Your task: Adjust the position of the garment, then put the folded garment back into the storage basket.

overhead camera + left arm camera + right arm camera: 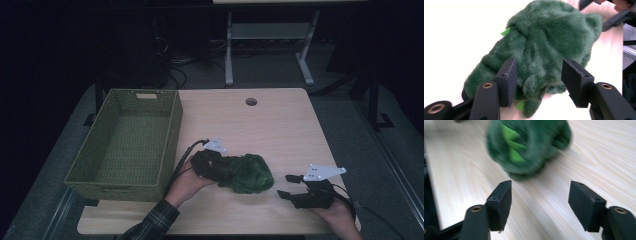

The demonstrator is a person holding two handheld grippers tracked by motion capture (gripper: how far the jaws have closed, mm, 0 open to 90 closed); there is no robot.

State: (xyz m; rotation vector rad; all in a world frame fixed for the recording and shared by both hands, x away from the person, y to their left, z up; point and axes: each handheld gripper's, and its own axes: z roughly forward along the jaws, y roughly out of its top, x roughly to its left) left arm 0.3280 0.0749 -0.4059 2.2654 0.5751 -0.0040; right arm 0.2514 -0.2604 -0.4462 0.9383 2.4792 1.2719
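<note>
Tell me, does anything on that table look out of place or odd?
Nothing looks damaged or spilled. The green plush toy lies slumped on its side on the table, outside the green basket, between the open left claw and the open right claw.

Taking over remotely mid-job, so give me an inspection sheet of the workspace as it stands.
Surface: pale wooden table, round hole at its far edge.
Job's things: green plush toy lying on the table; green basket at left, nothing seen inside.
Clutter: nothing seen.
Grippers: left gripper open, toy between its jaws, right pad clear of the plush; right gripper open over bare table, apart from the toy.
Cables: black cable trailing from the left gripper.
Surroundings: dark room, grey floor, white table frame behind.
</note>
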